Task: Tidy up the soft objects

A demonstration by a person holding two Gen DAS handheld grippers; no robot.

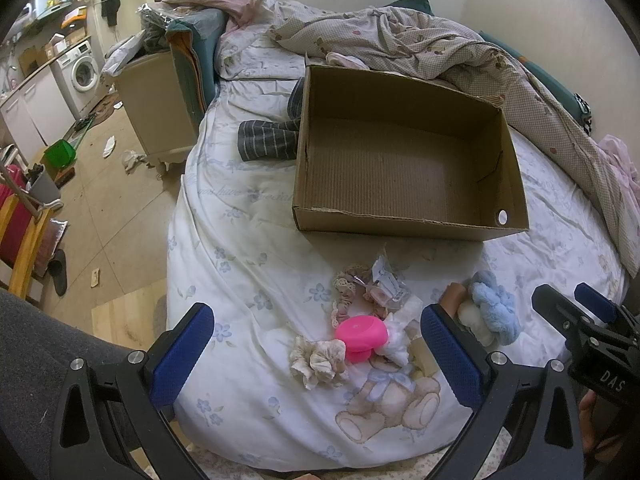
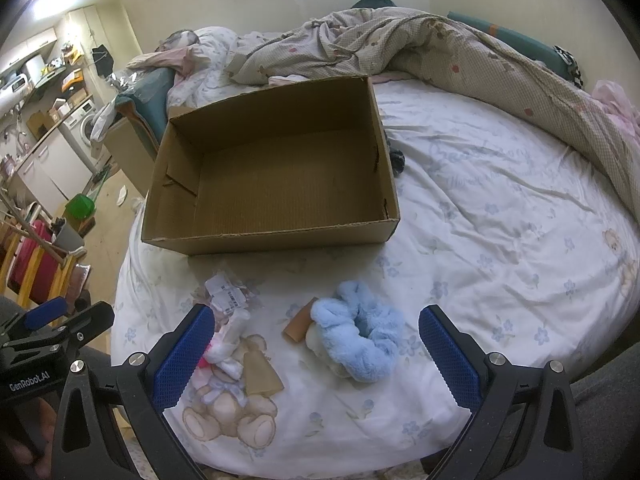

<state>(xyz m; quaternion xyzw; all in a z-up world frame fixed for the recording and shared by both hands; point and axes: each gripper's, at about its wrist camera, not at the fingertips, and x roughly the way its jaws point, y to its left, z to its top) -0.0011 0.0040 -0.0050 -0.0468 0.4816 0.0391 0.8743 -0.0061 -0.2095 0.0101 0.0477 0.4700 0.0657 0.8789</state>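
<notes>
An empty cardboard box (image 1: pixel 400 156) (image 2: pixel 276 168) stands open on the bed. In front of it lies a small pile: a beige scrunchie (image 1: pixel 318 360), a pink round object (image 1: pixel 362 336), lace scrunchies with a tagged packet (image 1: pixel 372 286) (image 2: pixel 228 294), a white scrunchie (image 1: pixel 396 340) and a fluffy blue scrunchie (image 1: pixel 494 306) (image 2: pixel 360 332) beside a tan piece (image 2: pixel 298 324). My left gripper (image 1: pixel 316 356) is open, hovering over the pink object and beige scrunchie. My right gripper (image 2: pixel 312 352) is open, hovering over the blue scrunchie; it shows in the left wrist view (image 1: pixel 576 304).
A crumpled duvet (image 1: pixel 460 52) (image 2: pixel 480 56) lies behind and right of the box. Dark striped fabric (image 1: pixel 268 140) lies left of the box. The bed edge drops to a cluttered floor (image 1: pixel 108 208) on the left, with a nightstand (image 1: pixel 156 108) nearby.
</notes>
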